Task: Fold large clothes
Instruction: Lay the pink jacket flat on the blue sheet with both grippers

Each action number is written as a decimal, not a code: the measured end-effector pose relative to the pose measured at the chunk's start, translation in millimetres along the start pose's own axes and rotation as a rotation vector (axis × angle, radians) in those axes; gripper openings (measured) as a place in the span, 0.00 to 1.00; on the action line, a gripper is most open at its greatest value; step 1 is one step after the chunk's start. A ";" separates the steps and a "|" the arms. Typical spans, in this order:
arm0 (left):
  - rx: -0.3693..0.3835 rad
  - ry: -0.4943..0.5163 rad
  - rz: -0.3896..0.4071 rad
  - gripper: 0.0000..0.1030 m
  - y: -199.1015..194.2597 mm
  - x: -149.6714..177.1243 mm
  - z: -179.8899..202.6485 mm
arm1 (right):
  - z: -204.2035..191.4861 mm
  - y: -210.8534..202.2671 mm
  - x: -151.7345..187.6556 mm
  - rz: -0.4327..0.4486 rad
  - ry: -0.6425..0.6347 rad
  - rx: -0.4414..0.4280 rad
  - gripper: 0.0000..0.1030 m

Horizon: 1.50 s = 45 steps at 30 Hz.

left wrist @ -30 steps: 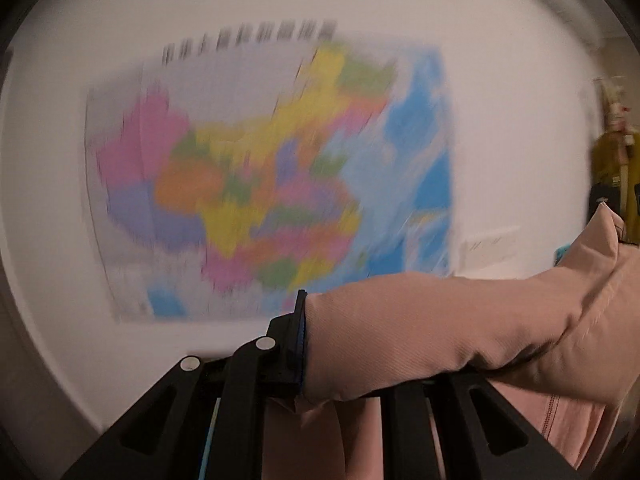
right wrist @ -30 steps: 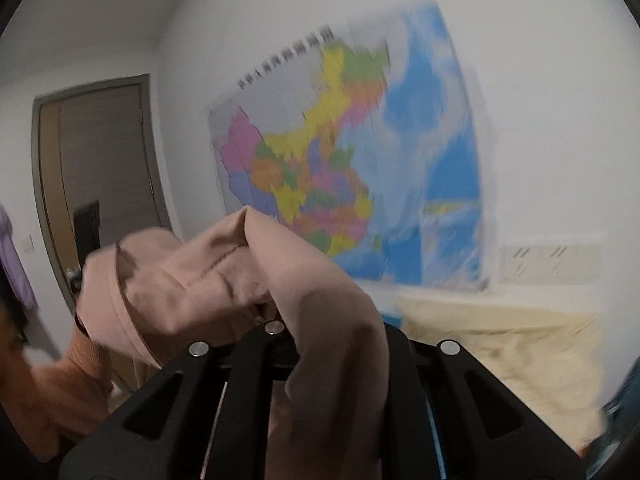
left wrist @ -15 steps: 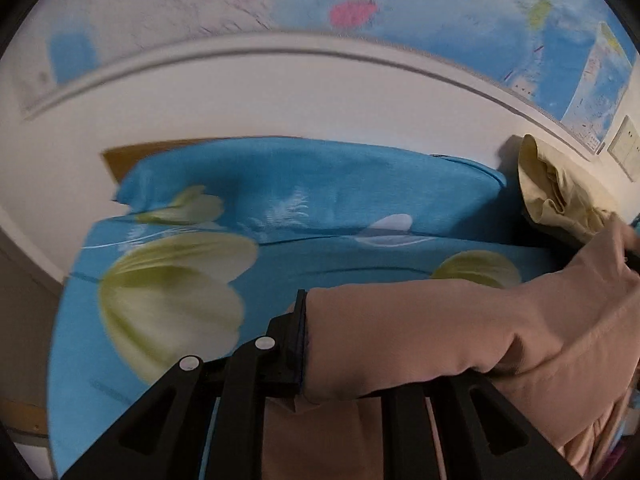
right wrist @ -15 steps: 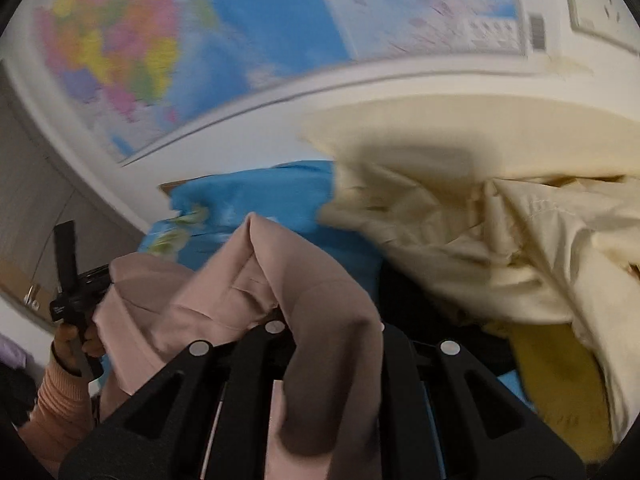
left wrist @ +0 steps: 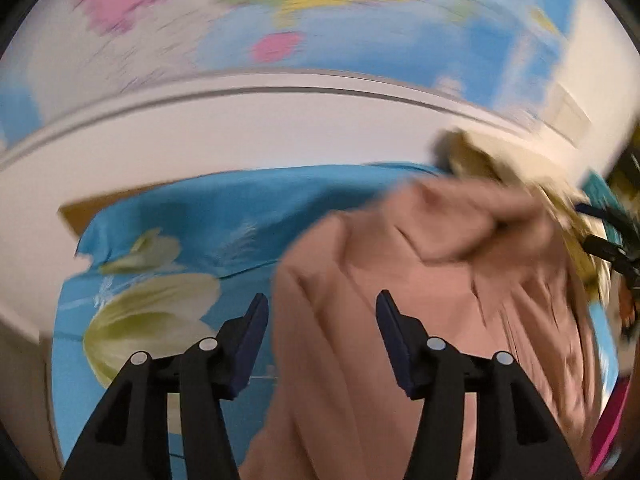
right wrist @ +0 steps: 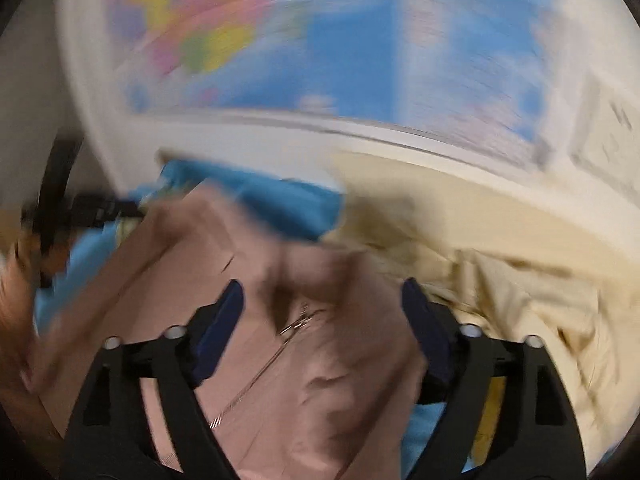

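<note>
Pink jacket [left wrist: 460, 280] lies crumpled on a bed covered by a blue flowered sheet [left wrist: 192, 248], beneath a blurred wall map [left wrist: 320, 20]. Both the left gripper [left wrist: 322, 312] and the right gripper [right wrist: 322, 300] are opening, their jaws spread with the pink cloth between them but unpressed. Cream-coloured clothing [right wrist: 500, 272] is heaped just beside the jacket.

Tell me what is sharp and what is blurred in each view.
Left wrist: left gripper sharp; wall map and pink garment motion-smeared. Right wrist: right gripper sharp; the map, pink garment and cream fabric streaked.
</note>
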<state>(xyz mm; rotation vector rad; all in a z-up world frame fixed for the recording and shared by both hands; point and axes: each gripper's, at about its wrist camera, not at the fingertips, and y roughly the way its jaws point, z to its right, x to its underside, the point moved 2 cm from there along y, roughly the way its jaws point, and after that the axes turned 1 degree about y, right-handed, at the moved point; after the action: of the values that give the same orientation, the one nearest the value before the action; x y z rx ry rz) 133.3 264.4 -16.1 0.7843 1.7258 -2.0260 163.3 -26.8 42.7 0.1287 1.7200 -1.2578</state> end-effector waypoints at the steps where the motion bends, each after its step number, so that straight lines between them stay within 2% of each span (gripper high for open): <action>1: 0.022 0.036 -0.012 0.57 4.0 1.2 11.1 | -10.7 9.8 2.2 -0.027 -0.041 0.008 0.80; 4: 0.045 0.073 -0.084 0.58 35.3 0.1 31.7 | -24.6 48.8 2.8 -0.099 -0.087 0.079 0.72; 6: 0.054 0.060 -0.148 0.56 65.8 -1.6 39.4 | -20.1 73.0 2.6 -0.153 -0.031 0.071 0.49; 7: 0.049 0.060 -0.181 0.56 83.0 -4.1 43.8 | -16.2 88.7 0.0 -0.179 0.003 0.063 0.44; 8: 0.031 0.062 -0.200 0.53 95.7 -5.9 44.8 | -12.8 100.4 -3.6 -0.187 0.014 0.079 0.31; 9: 0.004 0.059 -0.227 0.41 112.2 -9.3 45.7 | -9.8 106.5 -6.3 -0.190 0.020 0.091 0.06; 10: -0.016 0.035 -0.234 0.35 123.4 -14.7 44.1 | -6.1 112.3 -12.0 -0.193 0.039 0.088 0.03; 11: -0.015 0.031 -0.206 0.27 123.9 -21.9 44.6 | -0.9 111.7 -20.5 -0.168 0.078 0.074 0.02; 12: 0.001 0.021 -0.204 0.07 125.6 -30.1 43.8 | 2.0 107.9 -25.5 -0.150 0.106 0.055 0.02; 13: 0.025 -0.024 -0.202 0.03 125.6 -40.3 39.3 | 7.2 100.7 -36.5 -0.106 0.142 0.030 0.02; 15: 0.050 -0.062 -0.166 0.03 120.6 -54.9 33.5 | 15.9 89.7 -53.3 -0.030 0.195 0.024 0.02; 16: 0.033 -0.068 -0.145 0.03 118.6 -60.7 31.2 | 17.4 90.1 -56.8 -0.023 0.213 0.007 0.02; 17: 0.019 -0.080 -0.143 0.04 118.4 -63.0 29.0 | 17.2 97.2 -58.8 -0.054 0.224 -0.012 0.02; 19: 0.013 -0.086 -0.140 0.05 116.5 -62.1 28.3 | 16.8 108.8 -58.0 -0.109 0.214 0.016 0.01; 20: 0.002 -0.088 -0.141 0.12 112.5 -58.9 28.4 | 15.8 105.7 -55.1 -0.115 0.212 0.016 0.06; 21: -0.018 -0.091 -0.139 0.30 107.3 -55.6 28.1 | 16.1 93.7 -50.4 -0.103 0.228 0.002 0.14; 22: -0.052 -0.078 -0.111 0.42 96.4 -50.3 27.7 | 17.4 81.4 -46.6 -0.081 0.239 -0.005 0.20; 23: -0.064 -0.054 -0.075 0.50 84.9 -45.5 28.5 | 17.2 59.8 -39.5 -0.049 0.235 0.008 0.46; 24: -0.068 -0.036 -0.056 0.51 75.9 -41.1 29.2 | 16.3 41.3 -31.8 -0.023 0.224 0.018 0.69; 25: -0.067 -0.014 -0.044 0.51 65.9 -35.4 30.1 | 12.1 5.7 -16.1 0.030 0.198 0.028 0.76; 27: -0.060 0.020 -0.023 0.59 38.3 -20.3 33.3 | 9.6 -32.7 11.7 0.058 0.178 0.049 0.79; 29: -0.073 0.050 -0.007 0.60 21.0 -2.0 34.4 | 4.9 -73.8 66.0 0.019 0.197 0.065 0.81; 30: -0.079 0.061 -0.009 0.60 13.1 7.0 34.7 | 6.7 -76.8 79.4 0.000 0.207 0.073 0.81; 31: -0.079 0.063 -0.008 0.60 9.4 13.2 33.0 | 3.0 -87.3 108.9 -0.040 0.218 0.092 0.81; 34: -0.075 0.058 -0.004 0.60 -3.4 34.2 31.1 | -6.7 -105.7 176.8 -0.136 0.279 0.121 0.80; 35: -0.081 0.059 -0.003 0.61 -3.2 45.7 22.1 | -13.9 -108.1 193.4 -0.165 0.287 0.150 0.79; 37: -0.072 0.062 -0.001 0.61 -6.1 56.3 29.0 | -23.0 -111.8 218.6 -0.196 0.308 0.162 0.77; 40: -0.047 0.065 0.005 0.62 -8.9 67.1 36.9 | -33.8 -107.6 249.2 -0.242 0.300 0.197 0.63; 41: -0.053 0.070 0.008 0.64 -10.2 70.8 39.0 | -30.9 -105.3 252.7 -0.247 0.312 0.206 0.46; 42: -0.060 0.074 0.004 0.64 -10.6 73.9 40.6 | -27.0 -106.3 254.4 -0.247 0.342 0.199 0.16; 44: -0.058 0.076 0.001 0.64 -12.1 78.1 42.6 | -14.5 -122.4 246.2 -0.194 0.402 0.177 0.03; 45: -0.062 0.079 -0.001 0.64 -13.9 80.6 42.4 | -8.2 -134.9 240.6 -0.161 0.419 0.186 0.03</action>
<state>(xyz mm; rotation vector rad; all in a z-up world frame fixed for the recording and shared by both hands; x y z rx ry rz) 54.7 231.7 -51.3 0.8536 1.8227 -1.9562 -46.3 -184.6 -42.9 0.3937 1.9930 -1.5940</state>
